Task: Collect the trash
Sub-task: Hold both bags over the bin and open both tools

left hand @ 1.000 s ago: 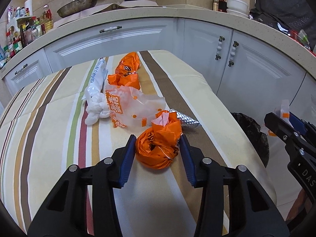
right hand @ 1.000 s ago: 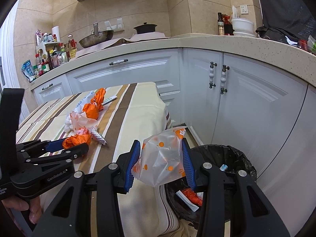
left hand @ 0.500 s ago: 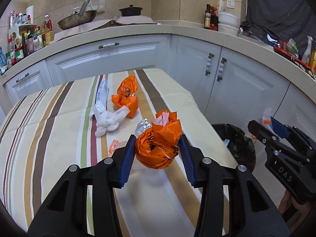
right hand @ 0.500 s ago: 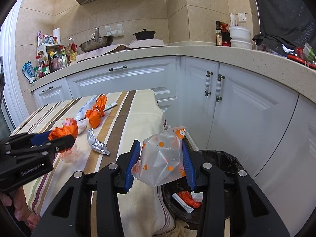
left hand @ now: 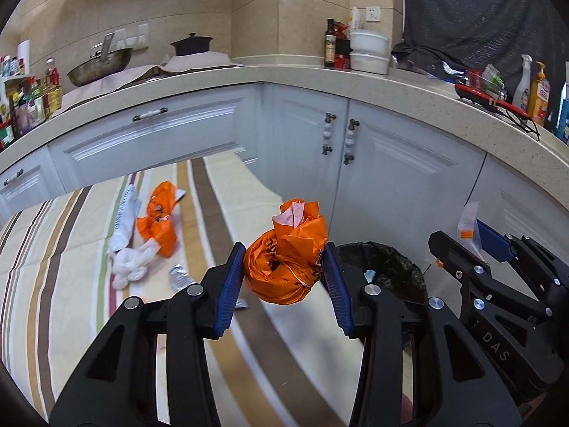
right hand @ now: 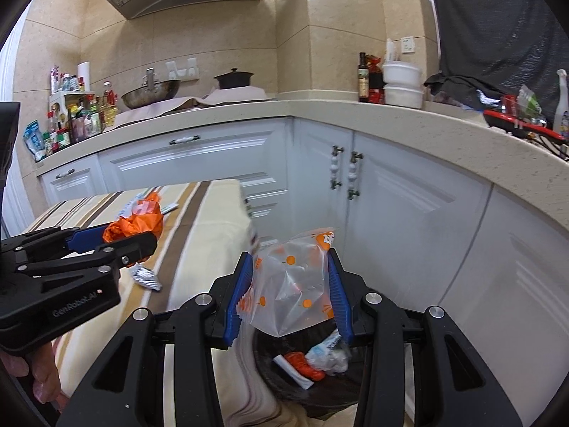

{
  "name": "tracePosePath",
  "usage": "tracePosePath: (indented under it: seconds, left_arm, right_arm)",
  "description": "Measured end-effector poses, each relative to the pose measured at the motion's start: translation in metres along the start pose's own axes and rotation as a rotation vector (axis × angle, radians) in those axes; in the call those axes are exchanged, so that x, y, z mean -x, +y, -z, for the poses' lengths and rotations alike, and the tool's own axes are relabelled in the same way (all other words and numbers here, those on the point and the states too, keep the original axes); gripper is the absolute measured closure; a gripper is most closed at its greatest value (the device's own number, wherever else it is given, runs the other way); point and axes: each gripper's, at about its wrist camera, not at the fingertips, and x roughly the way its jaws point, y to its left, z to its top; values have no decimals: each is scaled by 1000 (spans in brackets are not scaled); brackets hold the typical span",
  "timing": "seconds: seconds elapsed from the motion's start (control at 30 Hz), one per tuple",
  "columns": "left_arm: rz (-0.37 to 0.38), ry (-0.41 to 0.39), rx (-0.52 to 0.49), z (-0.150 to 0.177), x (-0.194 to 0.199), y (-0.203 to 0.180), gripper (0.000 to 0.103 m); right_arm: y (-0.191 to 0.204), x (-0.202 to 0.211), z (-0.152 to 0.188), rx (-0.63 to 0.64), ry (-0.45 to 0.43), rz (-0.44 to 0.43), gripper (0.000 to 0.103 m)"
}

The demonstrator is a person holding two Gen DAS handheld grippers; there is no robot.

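Observation:
My left gripper [left hand: 284, 277] is shut on a crumpled orange plastic bag [left hand: 286, 263] and holds it above the striped table's right edge; it also shows in the right wrist view [right hand: 131, 226]. My right gripper [right hand: 290, 284] is shut on a clear plastic bag with orange dots [right hand: 291, 284] and holds it over the black trash bin [right hand: 284, 384], which has trash inside. The bin [left hand: 384, 270] stands on the floor beside the table. On the table lie another orange bag [left hand: 160, 220], a white bag [left hand: 129, 249] and a foil wrapper [left hand: 179, 275].
The striped tablecloth [left hand: 71, 284] covers the table. White cabinets [left hand: 373, 163] and a curved countertop [left hand: 409, 92] with bottles, bowls and a wok stand behind. The right gripper shows at the right of the left wrist view [left hand: 498, 277].
My left gripper has lifted the orange bag off the table and carried it right toward the bin. My right gripper has moved its clear bag over the bin.

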Motion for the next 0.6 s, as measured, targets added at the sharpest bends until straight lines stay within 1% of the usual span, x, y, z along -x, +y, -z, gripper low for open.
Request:
tracePosePath:
  seconds: [0.33,0.53,0.57,0.6]
  left_arm:
    - [13,9,-46,-10,-31,-39,60]
    - [7,31,-64,-15,-57,-55,59]
    - [0,35,-67,-16,-62,-58,58]
    - [-9,42,-74,-16,-69,-60,52]
  right_arm:
    - [-33,-6,-4,-18,-11,62,61]
    - [-51,-23,-3,-32,0,82,61]
    - [-53,-25,-3,-35,3,84,61]
    - [-56,-31,-2,-39,10,84,60]
